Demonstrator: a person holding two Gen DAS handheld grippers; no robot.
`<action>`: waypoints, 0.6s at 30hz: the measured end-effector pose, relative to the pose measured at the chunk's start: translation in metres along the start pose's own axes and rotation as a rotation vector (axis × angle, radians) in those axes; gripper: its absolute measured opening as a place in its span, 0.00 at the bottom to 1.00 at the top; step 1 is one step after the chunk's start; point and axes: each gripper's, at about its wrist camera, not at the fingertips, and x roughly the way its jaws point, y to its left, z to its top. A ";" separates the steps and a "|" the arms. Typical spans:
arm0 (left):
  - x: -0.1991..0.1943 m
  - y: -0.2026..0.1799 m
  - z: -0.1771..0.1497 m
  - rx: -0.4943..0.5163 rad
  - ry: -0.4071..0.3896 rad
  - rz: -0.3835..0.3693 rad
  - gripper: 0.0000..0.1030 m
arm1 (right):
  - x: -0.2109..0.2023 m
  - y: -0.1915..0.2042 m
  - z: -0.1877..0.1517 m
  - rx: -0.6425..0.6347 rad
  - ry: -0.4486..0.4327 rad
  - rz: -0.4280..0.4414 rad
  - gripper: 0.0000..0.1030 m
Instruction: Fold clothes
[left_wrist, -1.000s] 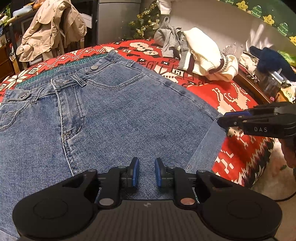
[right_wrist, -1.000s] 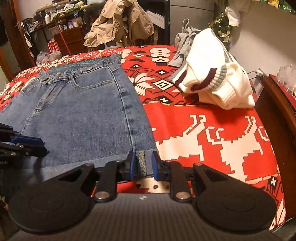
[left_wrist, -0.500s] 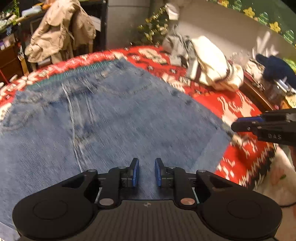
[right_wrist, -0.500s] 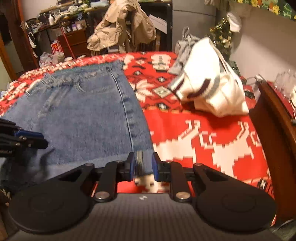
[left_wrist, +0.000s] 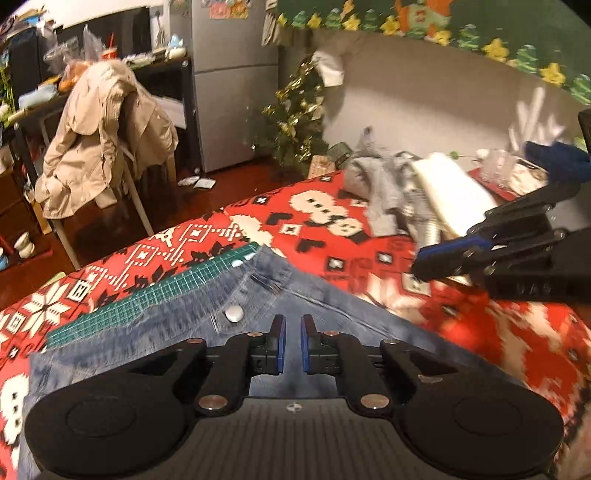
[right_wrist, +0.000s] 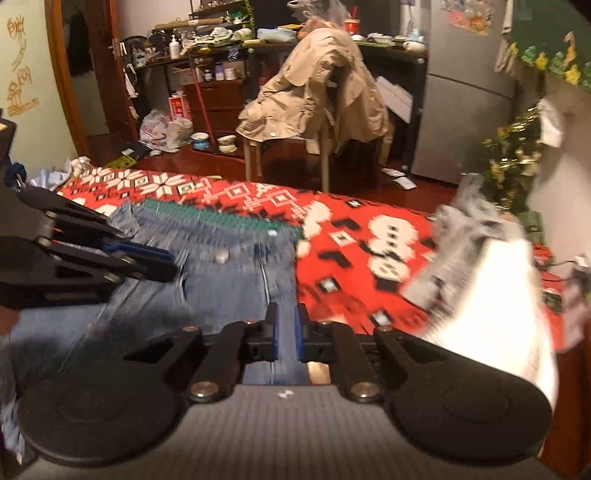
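Fingers of the left gripper: narrow and closing, with blue denim filling the slit between the pads, so judged to be pinching the jeans. Found the same on the right gripper: closing to a thin gap, a seamed strip of denim between the pads. Saw both grippers side by side over the garment, each in the other's view. Found the jeans lying on the table's red patterned cloth, with the waistband and its metal button just beyond the left fingers and a green cutting mat peeking out from under the far edge. Judged the first fold to be under way but not finished: lower edge apparently carried up toward the waistband, not yet laid down or released, with smoothing and any further folds left to do. Noted a heap of white and grey knitwear untouched farther along the table, presumably waiting its turn. Beyond the table, saw a beige coat draped over a chair, a small decorated tree and a grey fridge. Against the frames of a second before: fingers then stood wider, jeans lay spread flat with the waistband far off and the right gripper at the hem corner; since then, moved up the garment fast enough to blur both views, and brought far more of the room into sight.
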 end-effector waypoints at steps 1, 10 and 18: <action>0.010 0.004 0.004 -0.013 0.010 -0.004 0.08 | 0.014 -0.003 0.005 0.009 -0.004 0.011 0.09; 0.076 0.022 0.016 -0.137 0.088 -0.053 0.04 | 0.116 -0.009 0.025 0.018 0.032 0.053 0.00; 0.076 0.032 0.011 -0.153 0.078 -0.090 0.04 | 0.142 -0.008 0.017 -0.021 0.065 -0.040 0.00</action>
